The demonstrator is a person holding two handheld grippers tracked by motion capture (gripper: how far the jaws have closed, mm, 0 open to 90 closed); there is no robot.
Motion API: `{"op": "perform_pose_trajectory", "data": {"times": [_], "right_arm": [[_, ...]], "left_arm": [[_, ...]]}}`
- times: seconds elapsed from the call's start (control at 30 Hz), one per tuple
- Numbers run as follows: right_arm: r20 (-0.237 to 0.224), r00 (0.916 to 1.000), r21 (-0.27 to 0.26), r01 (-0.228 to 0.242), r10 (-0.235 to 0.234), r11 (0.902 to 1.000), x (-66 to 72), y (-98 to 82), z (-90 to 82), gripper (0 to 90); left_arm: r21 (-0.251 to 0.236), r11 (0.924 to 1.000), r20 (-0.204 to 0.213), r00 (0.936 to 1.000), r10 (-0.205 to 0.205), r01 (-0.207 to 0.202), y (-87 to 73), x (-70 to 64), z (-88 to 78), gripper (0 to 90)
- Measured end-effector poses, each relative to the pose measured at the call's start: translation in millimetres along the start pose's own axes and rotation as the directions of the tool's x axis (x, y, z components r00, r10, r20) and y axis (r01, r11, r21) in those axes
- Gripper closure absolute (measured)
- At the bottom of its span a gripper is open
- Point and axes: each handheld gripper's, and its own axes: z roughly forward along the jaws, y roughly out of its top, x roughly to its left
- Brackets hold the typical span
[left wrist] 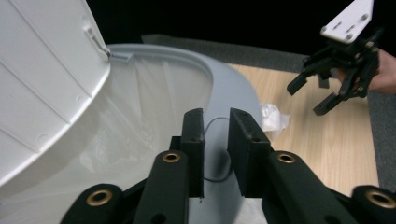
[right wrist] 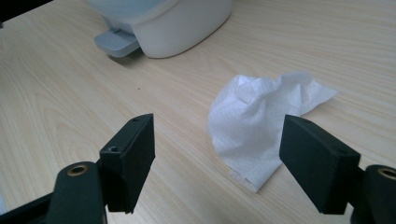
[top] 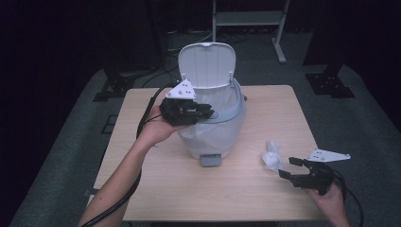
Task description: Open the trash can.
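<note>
Crumpled white tissue [right wrist: 261,121], soft folds

The small white plastic bin [top: 213,127] looks smooth. The crumpled white paper tissue [right wrist: 261,126] looks soft. The light wooden table [top: 189,189] is matt.
</note>
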Motion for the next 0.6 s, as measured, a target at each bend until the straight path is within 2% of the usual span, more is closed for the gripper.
{"op": "perform_pose_trajectory", "data": {"times": [0.1, 0.23, 0.53, 0.6], "right_arm": [[0.000, 1.0000, 0.004, -0.003, 0.003, 1.0000, -0.4, -0.3, 1.0, 25.6], [0.000, 1.0000, 0.010, 0.001, -0.001, 1.0000, 1.1, 0.3, 2.6, 25.7], [0.003, 1.0000, 0.023, 0.008, -0.008, 0.9997, 1.6, 1.0, 5.3, 25.6], [-0.001, 1.0000, 0.024, 0.008, -0.008, 0.9997, 0.3, 3.0, 6.2, 25.6]], "left_arm": [[-0.036, 0.9994, 0.000, 1.0000, 0.002, -0.002, -0.1, -2.4, -12.0, 74.0], [-0.040, 0.9992, -0.006, 1.0000, 0.000, 0.000, -6.7, -4.6, -26.6, 72.0], [-0.062, 0.9972, -0.047, 0.9980, -0.043, 0.040, -42.5, -7.9, -59.9, 68.6], [-0.058, 0.9976, -0.057, 0.9975, -0.042, 0.039, -47.8, -8.6, -66.2, 68.0]]}}
